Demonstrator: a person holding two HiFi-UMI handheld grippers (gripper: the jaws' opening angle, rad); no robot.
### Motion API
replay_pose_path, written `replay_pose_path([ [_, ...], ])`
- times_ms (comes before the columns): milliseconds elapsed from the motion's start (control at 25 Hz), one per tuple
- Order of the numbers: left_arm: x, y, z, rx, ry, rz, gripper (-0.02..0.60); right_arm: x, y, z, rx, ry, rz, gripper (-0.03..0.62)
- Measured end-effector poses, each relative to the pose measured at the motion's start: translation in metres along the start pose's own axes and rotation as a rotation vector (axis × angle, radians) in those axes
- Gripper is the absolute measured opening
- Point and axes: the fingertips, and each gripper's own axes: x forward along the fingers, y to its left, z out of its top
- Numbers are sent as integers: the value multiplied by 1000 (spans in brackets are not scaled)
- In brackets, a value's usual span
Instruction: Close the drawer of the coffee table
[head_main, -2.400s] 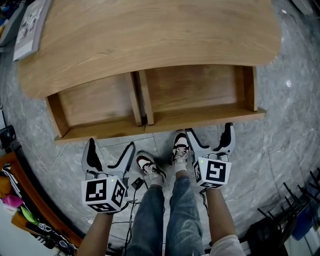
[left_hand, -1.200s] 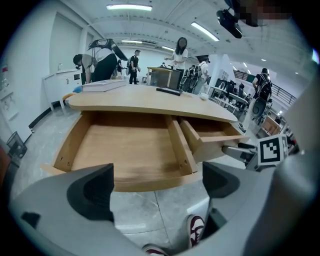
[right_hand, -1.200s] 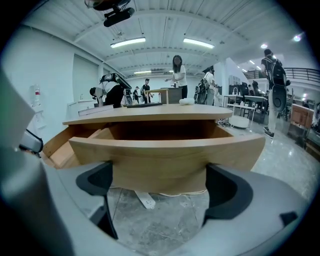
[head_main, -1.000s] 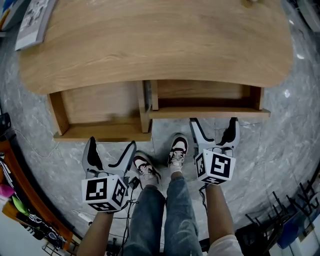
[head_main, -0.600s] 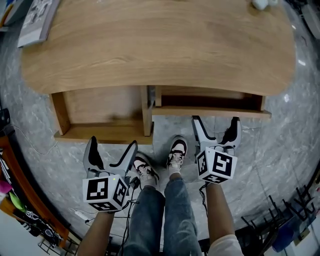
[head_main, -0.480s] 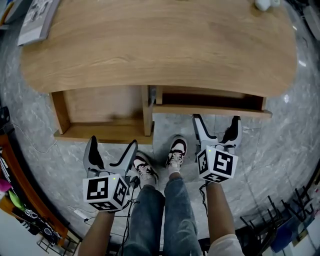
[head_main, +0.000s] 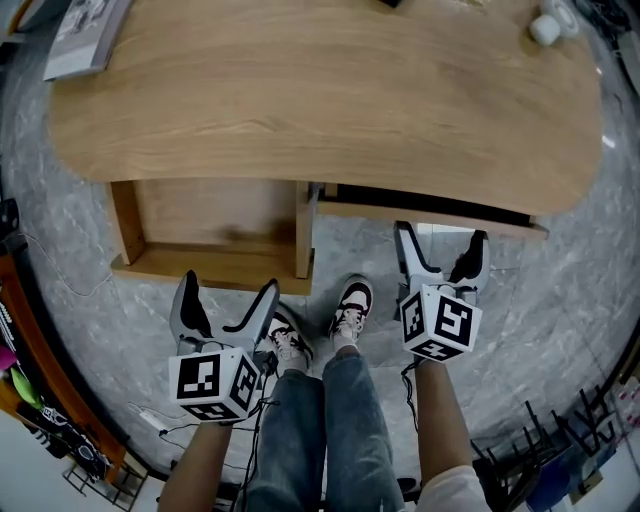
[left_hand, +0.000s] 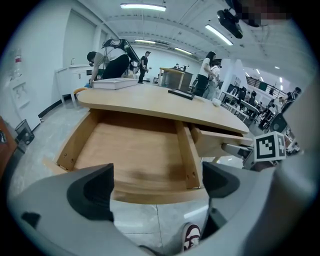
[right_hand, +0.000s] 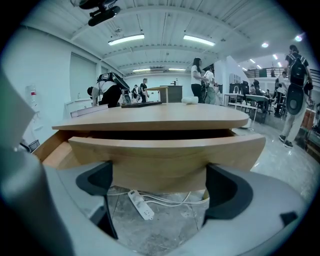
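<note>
Right gripper (head_main: 441, 240), wide and empty, sat at the right drawer (head_main: 430, 212), nearly home under the coffee table's (head_main: 320, 90) near edge. Left gripper (head_main: 228, 288), wide too, hung short of the left drawer (head_main: 215, 215), fully out. An off-centre shove might jam it.

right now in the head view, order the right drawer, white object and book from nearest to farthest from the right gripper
1. Right drawer, just ahead of the right gripper.
2. White object, far right corner of the table.
3. Book, far left corner.
</note>
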Motion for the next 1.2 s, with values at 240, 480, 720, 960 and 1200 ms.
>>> replay_pose_path([
  [240,1,7,5,-18,-5,24,548,14,-1,10,0,-5,0,588],
  [480,2,10,12,-37,-13,45,548,28,-1,20,1,-13,-1,588],
  [720,2,8,17,-49,-18,60,548,35,-1,25,2,-26,1,588],
  [960,4,9,20,-52,-17,77,548,46,-1,33,-1,-49,0,588],
  [1200,8,8,28,-64,-29,85,548,56,-2,40,-5,-79,0,588],
])
